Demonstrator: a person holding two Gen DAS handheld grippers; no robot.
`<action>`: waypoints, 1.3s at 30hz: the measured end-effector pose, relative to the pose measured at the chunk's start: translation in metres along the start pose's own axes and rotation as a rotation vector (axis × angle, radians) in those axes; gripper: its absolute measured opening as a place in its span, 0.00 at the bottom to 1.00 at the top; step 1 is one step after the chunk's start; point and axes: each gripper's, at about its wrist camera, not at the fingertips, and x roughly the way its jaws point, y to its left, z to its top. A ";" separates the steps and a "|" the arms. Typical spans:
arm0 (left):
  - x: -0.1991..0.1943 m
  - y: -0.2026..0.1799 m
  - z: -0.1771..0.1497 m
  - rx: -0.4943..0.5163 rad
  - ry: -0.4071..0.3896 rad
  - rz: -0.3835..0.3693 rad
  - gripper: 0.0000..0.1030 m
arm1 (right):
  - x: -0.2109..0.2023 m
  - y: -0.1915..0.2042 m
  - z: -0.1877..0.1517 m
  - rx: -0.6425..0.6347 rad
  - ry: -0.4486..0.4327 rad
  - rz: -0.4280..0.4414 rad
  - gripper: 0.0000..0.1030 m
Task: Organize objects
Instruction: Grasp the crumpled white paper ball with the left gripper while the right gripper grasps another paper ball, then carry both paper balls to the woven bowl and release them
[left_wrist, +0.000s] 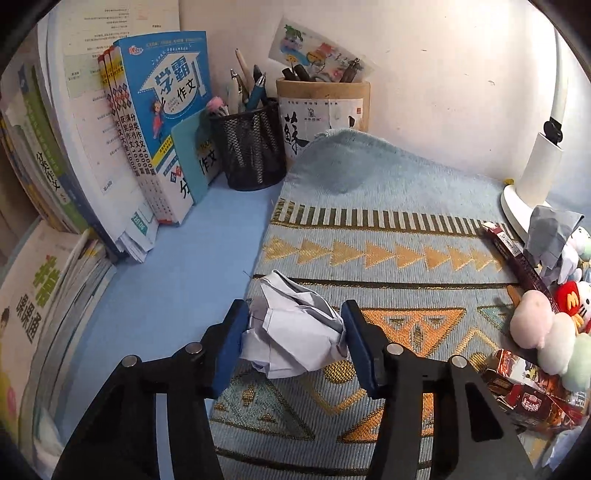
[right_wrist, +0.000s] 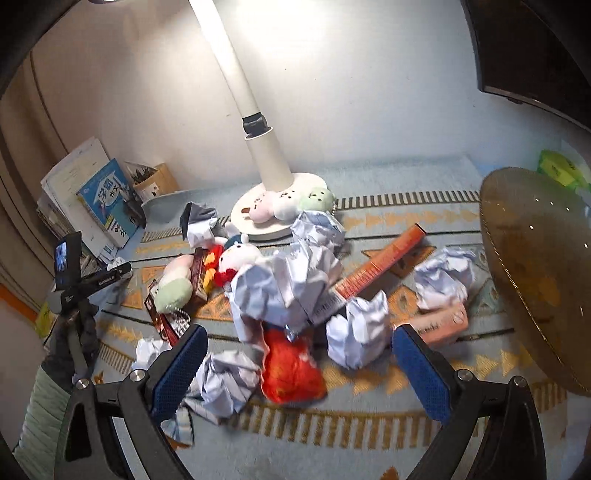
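Pale wall at the back, blue worktop (left_wrist: 177, 280) w/ a patterned blue-and-gold mat (left_wrist: 388, 258) over most of it. Your left gripper (left_wrist: 293, 332) has its fingers (left_wrist: 231, 343) clamped on a crumpled paper ball (left_wrist: 295, 332), both pads pressed into its sides, at the mat's left edge. Behind it, far left, books (left_wrist: 155, 122) stand against the wall; next to them a black mesh pen cup (left_wrist: 251, 147) & a round cardboard pen holder (left_wrist: 325, 107), both full of pens.

Your right gripper (right_wrist: 295, 365) points down at the clutter in the mid of the mat, fingers (right_wrist: 177, 369) wide apart & holding nothing. Between them, not touched: a red wrapper (right_wrist: 291, 373), a small paper ball (right_wrist: 225, 380) near the left pad, another paper ball (right_wrist: 358, 339) nearer the right pad. Just beyond is a big crumpled paper heap (right_wrist: 288, 280) w/ a white plush w/ red bits (right_wrist: 236, 262) beside it. A long orange box (right_wrist: 380, 266) lies tilted behind the heap; a pink box (right_wrist: 439, 325) sits near the right pad, w/ one more paper ball (right_wrist: 447, 277) behind it. White lamp (right_wrist: 266, 166) stands at the back; three small round plushes (right_wrist: 284, 201) rest on its base. A round brown woven thing (right_wrist: 535, 280) fills the right edge; can't tell what it is. At far left of the right view, your left gripper (right_wrist: 118, 267) & a dark-gloved hand (right_wrist: 79, 339) show small.
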 end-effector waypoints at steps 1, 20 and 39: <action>-0.003 0.000 -0.001 0.000 -0.006 -0.008 0.47 | 0.009 0.007 0.006 -0.011 0.006 -0.004 0.96; -0.128 -0.131 0.027 0.114 -0.124 -0.257 0.47 | -0.064 -0.011 0.026 -0.094 -0.150 -0.153 0.60; -0.186 -0.484 0.020 0.365 -0.056 -0.650 0.77 | -0.157 -0.231 0.010 0.205 -0.123 -0.334 0.74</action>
